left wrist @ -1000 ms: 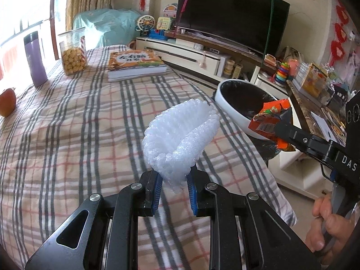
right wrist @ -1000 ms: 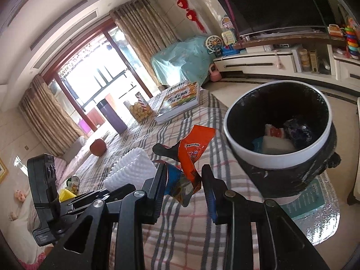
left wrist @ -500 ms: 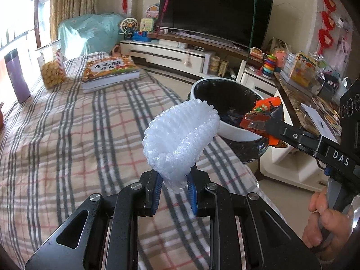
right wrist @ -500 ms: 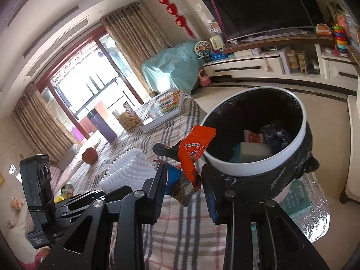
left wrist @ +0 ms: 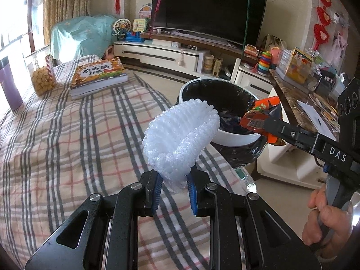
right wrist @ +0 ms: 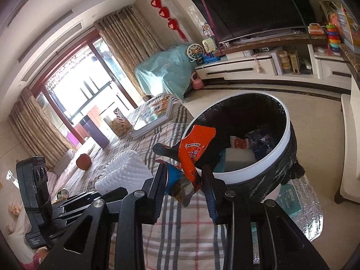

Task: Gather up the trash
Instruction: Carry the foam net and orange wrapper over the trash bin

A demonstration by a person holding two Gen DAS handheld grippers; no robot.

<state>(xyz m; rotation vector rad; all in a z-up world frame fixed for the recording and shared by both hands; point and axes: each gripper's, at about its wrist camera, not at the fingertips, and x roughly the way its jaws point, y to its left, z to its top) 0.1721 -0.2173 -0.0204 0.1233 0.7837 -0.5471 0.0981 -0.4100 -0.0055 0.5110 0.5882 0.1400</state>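
Note:
My left gripper (left wrist: 173, 187) is shut on a white foam fruit net (left wrist: 180, 139) and holds it above the plaid-covered table's right edge, short of the bin. My right gripper (right wrist: 185, 183) is shut on an orange snack wrapper (right wrist: 191, 150) and holds it over the near rim of the round white bin with a black liner (right wrist: 279, 148). The bin (left wrist: 234, 137) stands just past the table edge and holds other trash. The wrapper (left wrist: 256, 117) and right gripper also show in the left wrist view, and the foam net (right wrist: 126, 171) in the right wrist view.
On the plaid table (left wrist: 67, 146) lie a book (left wrist: 96, 76), a jar of snacks (left wrist: 42, 76), a purple cup (left wrist: 9, 87) and a red fruit (right wrist: 83, 161). A TV stand (left wrist: 180, 54) and a cluttered side counter (left wrist: 303, 94) stand beyond the bin.
Both grippers have moved with their loads toward the bin, which now looks closer and larger. The wrapper now hangs over the bin's rim.

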